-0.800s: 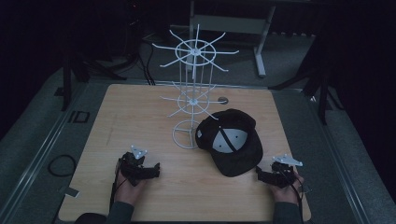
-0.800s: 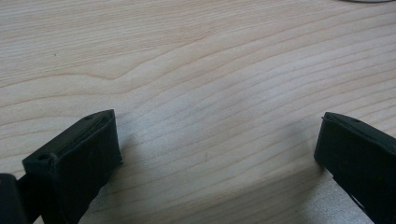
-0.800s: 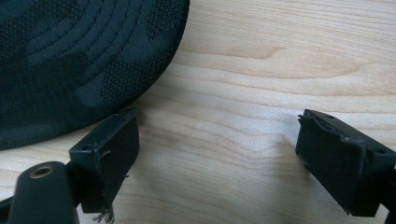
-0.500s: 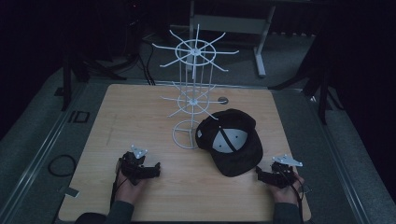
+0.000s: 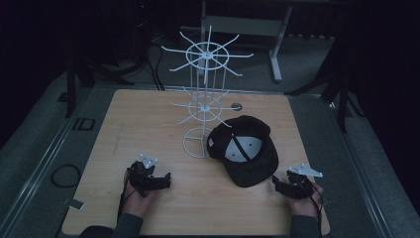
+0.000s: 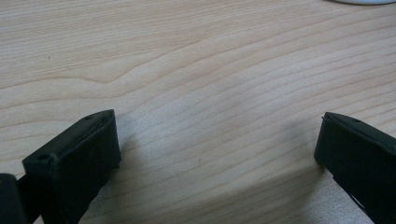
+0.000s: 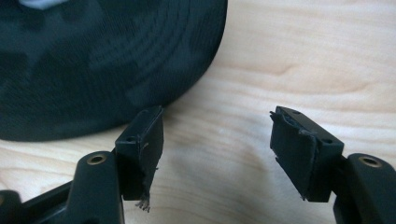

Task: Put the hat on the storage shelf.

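**On the counter: both tools spread, cap lying free**

Right of centre in the high view, a black baseball cap (image 5: 245,151) lies upside down on the light wooden counter (image 5: 148,124), its brim toward the lower right, just beside the base of a white wire display rack (image 5: 203,106). At lower right, the right tool (image 5: 283,184) rests near the brim, jaws spread with nothing but bare wood between them; one jaw tip sits just beside the brim's edge. At lower left, the left tool (image 5: 166,179) rests well apart from the cap, jaws spread wide over bare wood.
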Tool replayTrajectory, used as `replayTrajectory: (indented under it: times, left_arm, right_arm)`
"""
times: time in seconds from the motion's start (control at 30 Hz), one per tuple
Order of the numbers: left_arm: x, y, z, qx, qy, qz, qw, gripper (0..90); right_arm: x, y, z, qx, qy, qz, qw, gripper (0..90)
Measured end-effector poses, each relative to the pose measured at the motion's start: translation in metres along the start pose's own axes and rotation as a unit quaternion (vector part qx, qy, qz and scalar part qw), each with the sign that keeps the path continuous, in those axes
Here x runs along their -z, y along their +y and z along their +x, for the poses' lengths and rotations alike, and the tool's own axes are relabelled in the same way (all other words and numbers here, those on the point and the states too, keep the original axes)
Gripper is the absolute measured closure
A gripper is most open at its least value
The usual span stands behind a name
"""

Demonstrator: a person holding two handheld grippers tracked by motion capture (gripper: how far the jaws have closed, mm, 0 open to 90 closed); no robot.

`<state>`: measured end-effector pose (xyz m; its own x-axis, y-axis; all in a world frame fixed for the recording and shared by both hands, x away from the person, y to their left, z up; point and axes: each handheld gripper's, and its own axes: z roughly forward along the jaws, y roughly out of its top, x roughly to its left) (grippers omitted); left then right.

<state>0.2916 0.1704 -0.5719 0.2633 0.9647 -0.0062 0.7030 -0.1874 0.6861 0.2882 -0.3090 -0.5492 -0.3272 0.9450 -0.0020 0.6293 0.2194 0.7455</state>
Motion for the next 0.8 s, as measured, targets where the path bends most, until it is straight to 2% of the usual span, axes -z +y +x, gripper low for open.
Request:
replayTrajectory:
  times: [0.2,0.4,0.47,0.5,0.8]
  left_arm:
    - [0.000,0.000,-0.001,-0.001,-0.001,0.001,1.0000,0.1]
    - [0.000,0.000,-0.001,-0.003,-0.003,0.001,1.0000,0.2]
    - [0.000,0.000,-0.002,-0.004,-0.003,0.001,1.0000,0.1]
    - [0.000,0.000,-0.002,-0.004,-0.004,0.001,1.0000,0.1]
    - [-0.001,0.001,-0.003,-0.005,-0.004,0.001,1.0000,0.1]
  right_arm:
    - [0.007,0.007,-0.002,-0.001,0.011,-0.020,0.9997,33.0]
    - [0.005,0.016,0.000,0.011,0.023,-0.030,0.9992,28.5]
    - [0.004,0.018,0.000,0.014,0.025,-0.034,0.9990,28.6]
    - [0.004,0.023,-0.002,0.015,0.035,-0.045,0.9982,28.6]
    - [0.001,0.041,-0.005,0.027,0.057,-0.059,0.9962,29.1]
